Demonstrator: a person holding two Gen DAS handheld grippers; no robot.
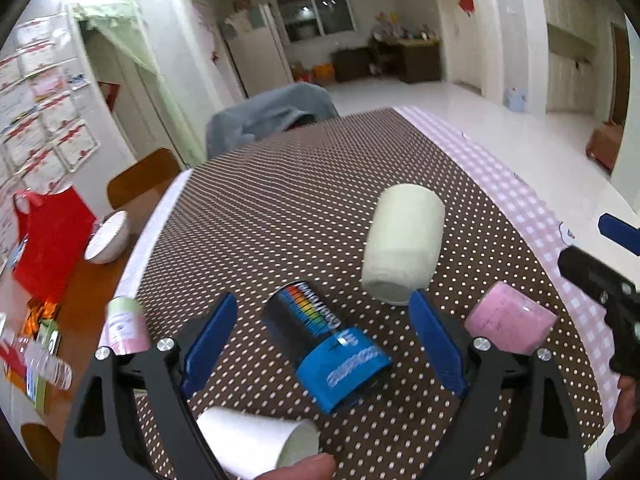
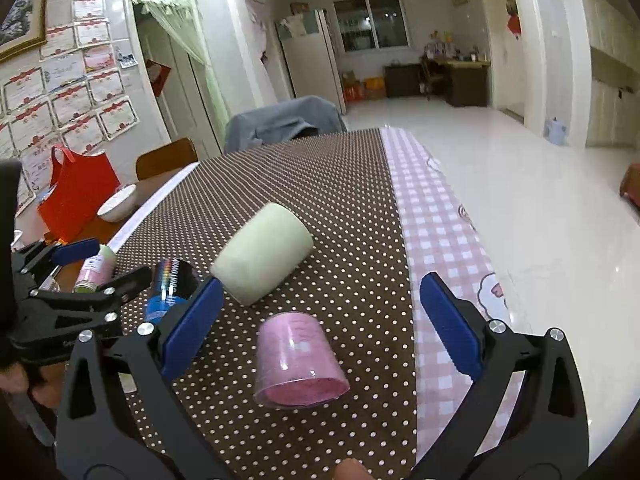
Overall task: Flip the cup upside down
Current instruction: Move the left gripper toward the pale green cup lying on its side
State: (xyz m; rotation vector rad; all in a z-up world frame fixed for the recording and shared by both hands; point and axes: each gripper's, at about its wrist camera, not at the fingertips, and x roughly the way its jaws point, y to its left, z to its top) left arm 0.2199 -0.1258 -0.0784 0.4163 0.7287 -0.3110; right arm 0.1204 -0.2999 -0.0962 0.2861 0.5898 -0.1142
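Observation:
Several cups lie on their sides on the brown dotted tablecloth [image 1: 320, 184]. In the left wrist view, my left gripper [image 1: 324, 344] is open around a black and blue printed cup [image 1: 324, 344]. A pale green cup [image 1: 404, 244] lies beyond it, a pink cup [image 1: 510, 322] to the right, a white paper cup [image 1: 260, 442] close below. In the right wrist view, my right gripper [image 2: 320, 320] is open around the pink cup [image 2: 298, 364]. The pale green cup [image 2: 262, 254] lies beyond, and the black and blue cup [image 2: 170, 286] sits between the left gripper's fingers [image 2: 76, 250].
A small pink and green cup [image 1: 126, 326] stands at the cloth's left edge. A white bowl [image 1: 108, 236], a red bag [image 1: 48, 236] and a plastic bottle [image 1: 44, 364] are on the wooden table at left. A pink checked cloth [image 2: 436, 216] covers the right side. A chair with a grey cover [image 1: 272, 112] stands at the far end.

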